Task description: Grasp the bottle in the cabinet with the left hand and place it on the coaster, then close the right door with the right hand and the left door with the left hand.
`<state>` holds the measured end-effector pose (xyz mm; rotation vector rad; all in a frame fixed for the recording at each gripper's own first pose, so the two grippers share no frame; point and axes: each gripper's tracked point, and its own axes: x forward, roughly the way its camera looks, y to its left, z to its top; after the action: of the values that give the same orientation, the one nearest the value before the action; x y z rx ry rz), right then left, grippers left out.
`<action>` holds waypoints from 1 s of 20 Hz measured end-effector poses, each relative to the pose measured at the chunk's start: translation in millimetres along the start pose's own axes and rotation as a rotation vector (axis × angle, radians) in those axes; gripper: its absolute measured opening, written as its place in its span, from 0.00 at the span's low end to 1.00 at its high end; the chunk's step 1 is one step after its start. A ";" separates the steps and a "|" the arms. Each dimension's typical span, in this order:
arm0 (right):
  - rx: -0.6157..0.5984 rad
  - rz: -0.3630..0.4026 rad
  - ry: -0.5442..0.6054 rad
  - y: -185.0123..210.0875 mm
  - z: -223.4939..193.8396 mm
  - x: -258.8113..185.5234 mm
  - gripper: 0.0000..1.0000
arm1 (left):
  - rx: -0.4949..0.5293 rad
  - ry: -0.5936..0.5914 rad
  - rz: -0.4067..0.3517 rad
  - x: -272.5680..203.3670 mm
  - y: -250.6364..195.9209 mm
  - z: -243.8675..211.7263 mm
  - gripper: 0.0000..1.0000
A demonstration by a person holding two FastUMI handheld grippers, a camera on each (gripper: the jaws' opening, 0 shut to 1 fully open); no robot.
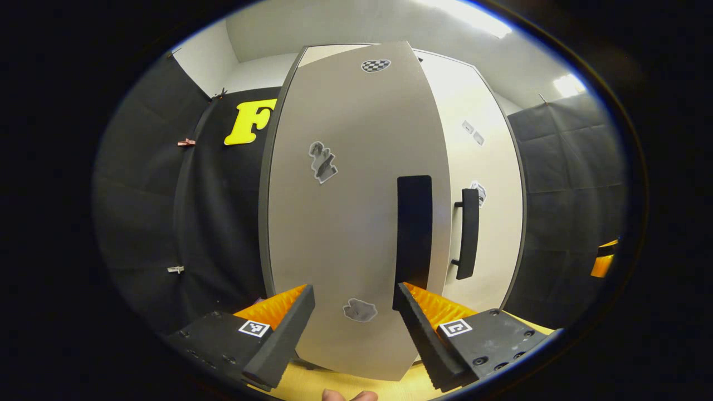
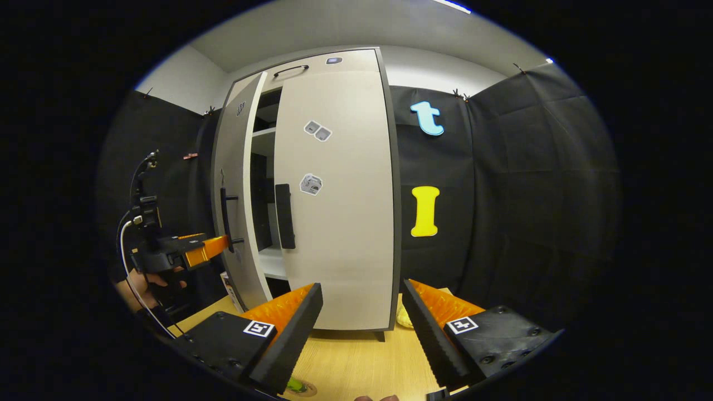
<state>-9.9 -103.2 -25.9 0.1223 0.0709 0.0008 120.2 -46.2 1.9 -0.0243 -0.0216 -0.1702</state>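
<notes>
Left door [image 1: 345, 223] ajar at frame centre, likely stiff, light-swinging; best pushed flat beside handle [image 1: 414, 239]; left tool [image 1: 356, 312] wide open, empty.

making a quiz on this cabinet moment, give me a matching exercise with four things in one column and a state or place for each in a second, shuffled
Things:
1. right door
2. left door
3. left gripper
4. right gripper

States or places:
A. partly open, shelves showing in the gap
B. open, holding nothing, above the wooden table
C. shut flat against the cabinet
D. beside the left door's handle, held in a hand

Pairs: 1-C, 2-A, 3-D, 4-B
</notes>
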 end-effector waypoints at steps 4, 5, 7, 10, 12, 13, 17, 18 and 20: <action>-0.012 0.012 -0.008 6.5 5.7 6.1 0.96 | 0.006 0.011 -0.001 -6.8 -1.3 1.5 0.95; -0.013 0.014 -0.011 8.4 7.2 8.5 0.96 | 0.017 0.007 -0.002 -11.4 -0.7 3.9 0.95; -0.011 0.017 -0.014 12.9 9.5 7.3 0.96 | 0.044 -0.001 -0.001 -23.3 3.3 8.2 0.95; -0.019 0.017 -0.028 19.2 15.0 4.0 0.96 | 0.049 -0.008 0.003 -44.9 7.2 13.4 0.92; -0.030 0.020 -0.038 25.5 19.6 0.9 0.96 | 0.034 -0.004 0.005 -61.6 10.7 15.0 0.95; -0.036 0.023 -0.043 29.1 22.1 -0.3 0.96 | 0.028 -0.002 0.009 -70.3 13.5 16.0 0.95; -0.040 0.024 -0.056 42.1 31.1 -5.6 0.96 | 0.019 0.003 0.021 -97.5 26.1 19.1 0.95; -0.040 0.025 -0.059 45.6 32.2 -7.3 0.96 | 0.022 0.005 0.027 -104.6 30.1 19.4 0.95; -0.043 0.024 -0.065 51.3 35.6 -9.2 0.96 | 0.027 0.019 0.038 -118.3 36.3 19.3 0.95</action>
<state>-16.4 -56.7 16.3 0.0804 0.0049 0.0228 9.4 10.1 17.5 0.0042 -0.0043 -0.1317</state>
